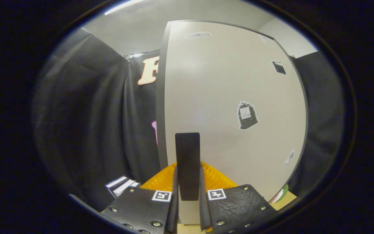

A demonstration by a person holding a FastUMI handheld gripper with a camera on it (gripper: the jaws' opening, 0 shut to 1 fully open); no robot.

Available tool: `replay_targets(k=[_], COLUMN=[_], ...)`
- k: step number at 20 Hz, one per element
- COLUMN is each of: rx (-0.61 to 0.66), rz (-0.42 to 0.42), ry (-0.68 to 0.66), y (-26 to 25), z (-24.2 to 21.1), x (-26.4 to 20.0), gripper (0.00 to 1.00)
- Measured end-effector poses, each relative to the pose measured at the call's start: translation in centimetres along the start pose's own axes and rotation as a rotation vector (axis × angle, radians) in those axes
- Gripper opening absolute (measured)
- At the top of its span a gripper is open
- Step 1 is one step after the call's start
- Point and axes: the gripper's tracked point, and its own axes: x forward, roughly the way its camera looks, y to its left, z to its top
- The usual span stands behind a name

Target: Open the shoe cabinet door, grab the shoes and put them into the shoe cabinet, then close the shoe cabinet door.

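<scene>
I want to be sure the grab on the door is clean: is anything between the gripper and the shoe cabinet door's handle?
Nothing visible is in the way. The dark handle on the cabinet door sits right between the gripper jaws, which appear to press on both its sides with no gap showing.

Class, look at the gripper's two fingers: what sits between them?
The door's dark handle stands between the gripper's fingers in the gripper view, against the pale cabinet door.

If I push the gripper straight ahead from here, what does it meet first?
The dark handle already sits between the gripper's fingers, which appear closed on it. Straight on, it would press into the pale cabinet door right behind the handle; depth is hard to judge.
</scene>
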Motion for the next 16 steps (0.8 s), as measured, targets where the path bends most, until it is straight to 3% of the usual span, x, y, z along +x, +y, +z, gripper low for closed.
replay_targets(k=[16], rx=[-0.042], rz=[-0.117], ry=[-0.047], y=[-3.5], z=[1.3], x=[-10.8], gripper=[0.25])
